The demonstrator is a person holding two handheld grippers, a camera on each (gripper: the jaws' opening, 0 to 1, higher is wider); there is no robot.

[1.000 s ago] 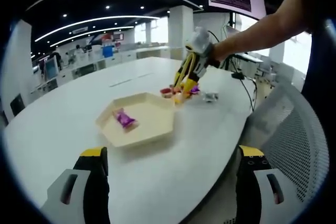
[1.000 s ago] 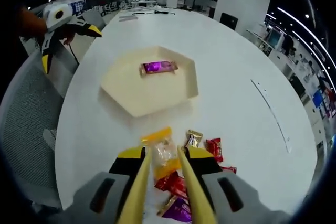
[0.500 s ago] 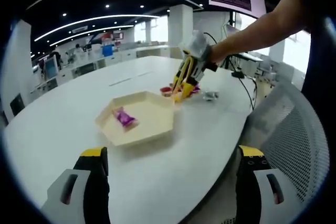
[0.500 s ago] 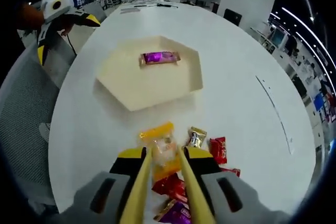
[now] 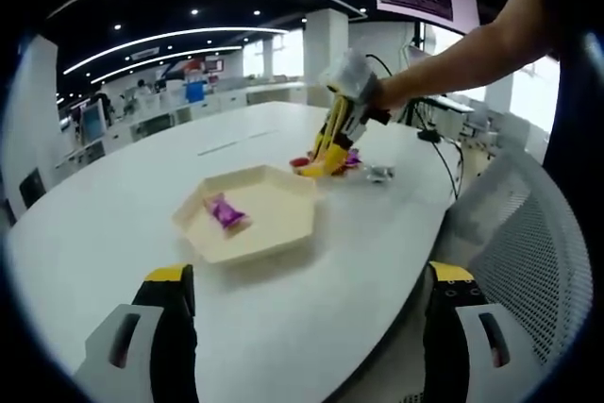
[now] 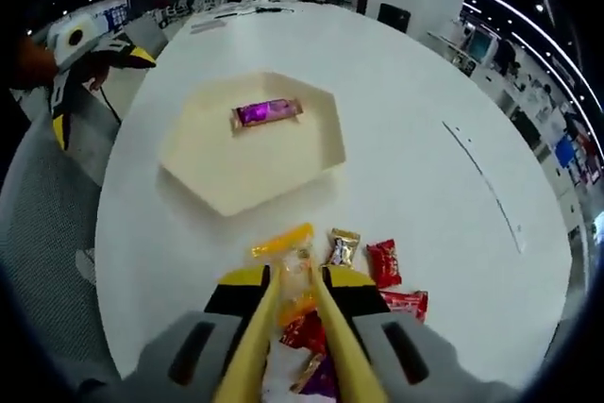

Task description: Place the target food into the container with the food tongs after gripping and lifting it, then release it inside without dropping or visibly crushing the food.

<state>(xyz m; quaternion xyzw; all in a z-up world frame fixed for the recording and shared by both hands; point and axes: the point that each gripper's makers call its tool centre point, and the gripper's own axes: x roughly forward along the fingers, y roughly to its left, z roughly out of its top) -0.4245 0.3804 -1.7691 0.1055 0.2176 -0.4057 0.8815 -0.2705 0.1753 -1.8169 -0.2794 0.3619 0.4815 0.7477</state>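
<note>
My right gripper [image 6: 294, 282] is shut on yellow food tongs [image 6: 253, 342]. The tong tips pinch a yellow snack packet [image 6: 288, 261], held a little above the white table [image 6: 415, 139]. In the left gripper view, that same gripper [image 5: 344, 106] hangs from a person's arm, with the packet [image 5: 311, 169] clear of the tabletop beside the tray. The cream hexagonal tray [image 6: 236, 162] [image 5: 274, 219] holds one purple candy [image 6: 267, 112] [image 5: 225, 212]. My left gripper [image 5: 310, 276] is open and empty near the table's edge, and the right gripper view shows it [image 6: 75, 54] at upper left.
Loose candies lie under the tongs: a gold one [image 6: 343, 247], red ones [image 6: 383, 263] and a purple one [image 6: 321, 379]. A silver wrapper [image 5: 379, 174] lies past the pile. A grey mesh chair [image 5: 519, 233] stands at the table's edge. Desks and screens fill the room behind.
The right gripper has risen, and the tongs have lifted the yellow packet off the table, away from the candy pile. The left gripper has stayed still.
</note>
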